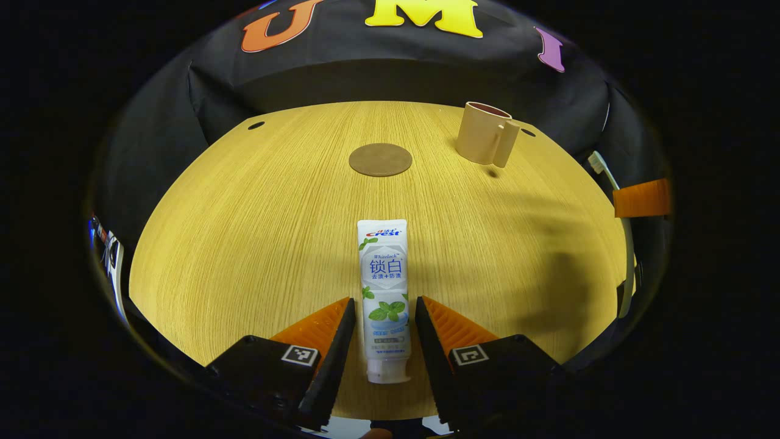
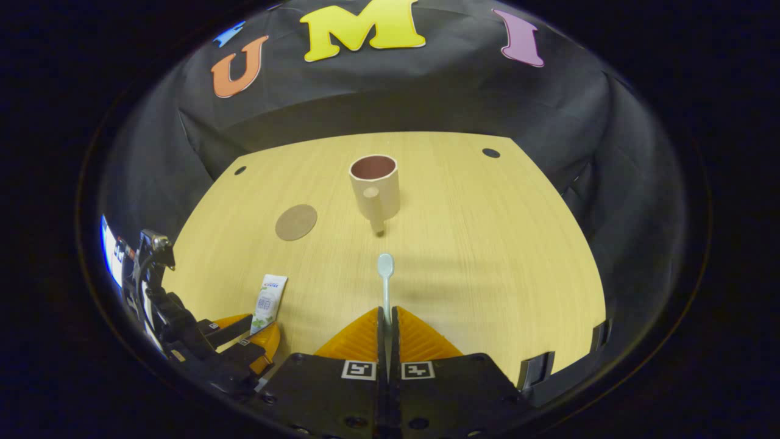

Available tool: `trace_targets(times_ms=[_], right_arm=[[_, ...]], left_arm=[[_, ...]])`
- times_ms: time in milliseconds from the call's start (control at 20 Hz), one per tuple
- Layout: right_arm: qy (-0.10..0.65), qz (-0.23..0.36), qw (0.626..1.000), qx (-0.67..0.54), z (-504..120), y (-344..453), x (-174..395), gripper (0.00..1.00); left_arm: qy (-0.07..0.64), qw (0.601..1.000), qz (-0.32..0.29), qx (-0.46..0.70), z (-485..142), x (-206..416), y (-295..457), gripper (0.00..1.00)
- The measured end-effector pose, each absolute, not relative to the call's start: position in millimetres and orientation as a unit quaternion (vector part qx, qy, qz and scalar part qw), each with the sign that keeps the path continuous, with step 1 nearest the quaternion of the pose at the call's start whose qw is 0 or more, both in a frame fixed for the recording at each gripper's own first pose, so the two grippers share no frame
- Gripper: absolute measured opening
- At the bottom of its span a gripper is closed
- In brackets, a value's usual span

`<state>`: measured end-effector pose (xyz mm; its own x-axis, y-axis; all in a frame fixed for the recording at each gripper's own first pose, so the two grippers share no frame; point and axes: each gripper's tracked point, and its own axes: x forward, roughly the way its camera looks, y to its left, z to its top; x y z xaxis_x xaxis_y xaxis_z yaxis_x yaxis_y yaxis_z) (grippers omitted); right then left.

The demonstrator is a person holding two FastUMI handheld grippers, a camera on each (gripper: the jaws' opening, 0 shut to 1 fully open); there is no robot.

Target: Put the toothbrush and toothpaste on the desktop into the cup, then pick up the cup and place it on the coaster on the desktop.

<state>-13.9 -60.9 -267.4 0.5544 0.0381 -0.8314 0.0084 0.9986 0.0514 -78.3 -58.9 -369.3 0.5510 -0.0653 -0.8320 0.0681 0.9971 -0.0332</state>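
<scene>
Two claws work over one round-edged wooden tabletop (image 1: 244, 231).

Left gripper view: the left claw (image 1: 385, 332) is open, its fingers (image 1: 332, 332) on either side of the lower half of the toothpaste (image 1: 384, 292) with a gap on each side, not pressing it. The tube lies flat, cap end nearest the camera, its length pointing toward the coaster (image 1: 380, 160). The coaster lies bare near the far middle of the tabletop, with open wood all around it. The cup (image 1: 481, 141) stands upright to the right of the coaster, near the far right edge, handle turned toward the camera. At the right rim, part of the right claw (image 1: 640, 198) holds the toothbrush (image 1: 603, 167), bristle end up.

Right gripper view: the right claw (image 2: 385, 323) is closed on the toothbrush (image 2: 385, 274) handle; the head sticks out forward, above the tabletop (image 2: 487, 256), pointing at the cup (image 2: 375, 190). The cup stands upright and apart from the brush, and its visible interior holds nothing. The coaster (image 2: 296, 222) lies to its left, well apart. Wide bare wood stretches to the right edge. At lower left, the left claw (image 2: 256, 332) sits at the toothpaste (image 2: 268, 302), near the tabletop's near-left edge.
</scene>
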Motion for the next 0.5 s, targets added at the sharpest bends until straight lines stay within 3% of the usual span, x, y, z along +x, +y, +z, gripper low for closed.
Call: trace_targets(times_ms=[100, 150, 250, 500], right_arm=[[0.467, 0.009, 0.884, 0.027, -261, -62, -12, 0.00], [0.464, 0.010, 0.885, 0.029, -258, -61, -11, 0.00], [0.456, 0.015, 0.889, 0.031, -251, -62, -7, 0.00], [0.425, 0.033, 0.904, 0.038, -235, -57, 18, 0.00]], left_arm=[[0.473, 0.881, -0.034, 0.006, -371, -76, -58, 0.61], [0.473, 0.880, -0.034, 0.004, -371, -75, -59, 0.64], [0.478, 0.878, -0.030, -0.002, -372, -73, -59, 0.47], [0.464, 0.885, -0.026, -0.020, -356, -73, -53, 0.41]])
